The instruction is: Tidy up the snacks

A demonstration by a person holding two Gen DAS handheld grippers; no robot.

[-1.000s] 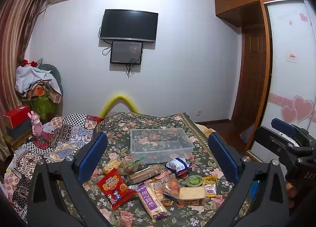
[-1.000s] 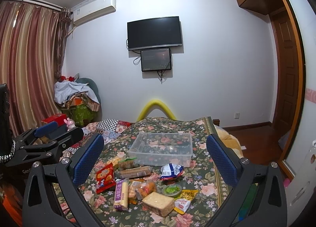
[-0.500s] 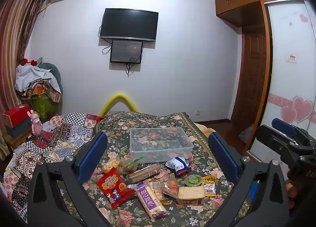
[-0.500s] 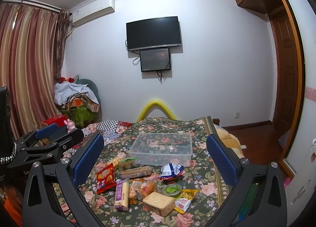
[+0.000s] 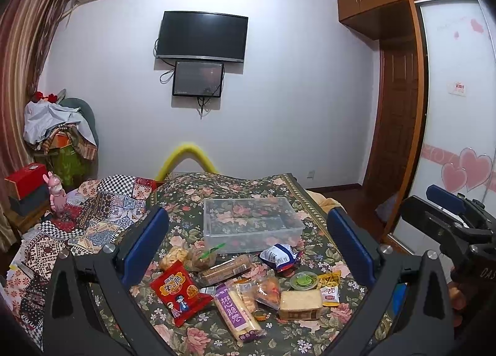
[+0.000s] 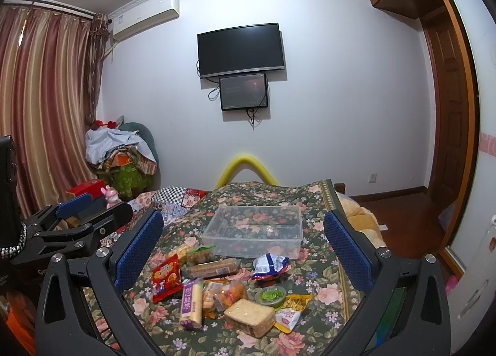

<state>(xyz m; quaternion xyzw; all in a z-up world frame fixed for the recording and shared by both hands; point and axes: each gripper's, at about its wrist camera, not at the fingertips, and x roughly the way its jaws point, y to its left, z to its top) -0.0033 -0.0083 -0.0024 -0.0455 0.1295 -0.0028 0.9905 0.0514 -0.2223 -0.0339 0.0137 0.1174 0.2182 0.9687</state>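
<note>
A clear plastic box (image 5: 251, 223) sits empty on a bed covered with a dark floral spread (image 5: 217, 188), so the sorting appears not to have begun: every snack lies outside it. The pile spreads just beside the box at its 6 o'clock side. It includes a red packet (image 5: 178, 292) at the pile's 9 o'clock edge, a purple-labelled roll of crackers (image 5: 237, 314), a long biscuit sleeve (image 5: 224, 269), a blue and white bag (image 5: 279, 257), a small green cup (image 5: 303, 280), a wrapped pale cake (image 5: 299, 300) and a yellow packet (image 5: 330, 284) at 3 o'clock. The left gripper (image 5: 248, 250) hovers above the pile with its blue pads wide apart, holding nothing. The right gripper (image 6: 245, 250) is likewise spread wide and empty. All the snacks are left to move. The bedroom has a white wall with a dark television (image 6: 241, 49) at 12 o'clock, striped curtains (image 6: 46, 102) at 9 o'clock and a wooden door (image 6: 446, 108) at 3 o'clock.
</note>
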